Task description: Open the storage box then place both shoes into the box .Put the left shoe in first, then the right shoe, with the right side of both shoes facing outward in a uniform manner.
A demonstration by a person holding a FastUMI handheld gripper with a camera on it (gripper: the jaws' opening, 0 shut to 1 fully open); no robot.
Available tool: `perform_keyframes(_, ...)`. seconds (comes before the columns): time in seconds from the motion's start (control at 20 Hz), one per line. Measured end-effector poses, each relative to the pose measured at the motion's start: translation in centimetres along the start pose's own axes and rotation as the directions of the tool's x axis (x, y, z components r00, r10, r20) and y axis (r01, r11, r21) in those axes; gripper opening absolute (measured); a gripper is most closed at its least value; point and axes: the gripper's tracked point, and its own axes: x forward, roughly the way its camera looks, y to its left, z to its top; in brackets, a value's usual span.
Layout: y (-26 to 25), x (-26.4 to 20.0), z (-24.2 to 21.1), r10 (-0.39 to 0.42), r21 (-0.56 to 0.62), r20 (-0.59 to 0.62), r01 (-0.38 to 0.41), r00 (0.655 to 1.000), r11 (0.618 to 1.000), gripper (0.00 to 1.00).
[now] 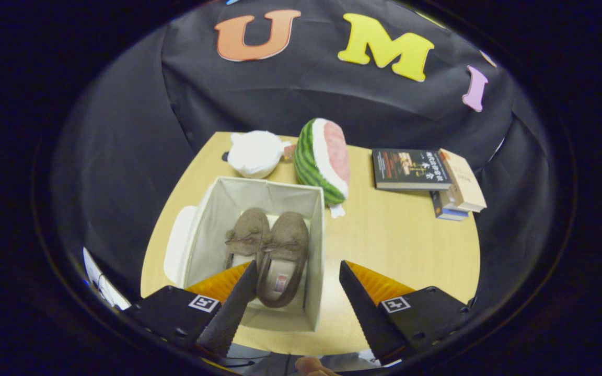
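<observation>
Gripper view: we see the lid (178, 243) lying left of the open box (317, 245), both shoes (268, 250) side by side inside it. Our gripper (298, 271) hangs above, fingers apart, empty. Right: watermelon plush (322, 159), then books (426, 175).

We see a table (395, 245) of pale wood with a smooth, faintly shiny finish. The storage box (317, 245) looks like matt off-white woven cloth, its walls soft and slightly creased. Both shoes (269, 245) have a fuzzy brown suede-like outside and a pale fleecy lining. The watermelon cushion (322, 159) is plush fabric, and the white toy (254, 152) beside it looks soft and matt. The books (426, 175) have paper covers, the dark one slightly glossy. The gripper (296, 292), with jaws parted, has ridged inner faces and matt housings.
</observation>
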Motion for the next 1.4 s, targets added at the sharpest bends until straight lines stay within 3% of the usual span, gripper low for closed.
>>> perform_keyframes(0.15,-3.8,-4.0,1.4,-0.019,-0.001,0.132,0.019,0.991,1.0,0.96)
perform_keyframes(0.4,-11.4,-10.3,3.2,-0.042,0.001,0.35,0.044,0.936,0.999,0.96)
perform_keyframes(0.7,-21.0,-17.6,4.6,-0.148,0.109,0.588,0.103,0.795,0.989,0.96)
perform_keyframes(0.85,-23.8,-20.2,3.9,-0.188,0.149,0.644,0.119,0.741,0.982,0.96)
perform_keyframes(1.0,-25.2,-22.1,3.5,-0.214,0.161,0.699,0.141,0.683,0.977,0.96)
perform_keyframes(1.15,-24.4,-24.1,3.0,-0.188,0.159,0.75,0.103,0.634,0.982,0.96)
perform_keyframes(1.3,-22.9,-24.5,2.7,-0.147,0.123,0.766,0.081,0.626,0.989,0.95)
perform_keyframes(1.4,-21.6,-24.0,2.9,-0.12,0.115,0.759,0.051,0.64,0.992,0.95)
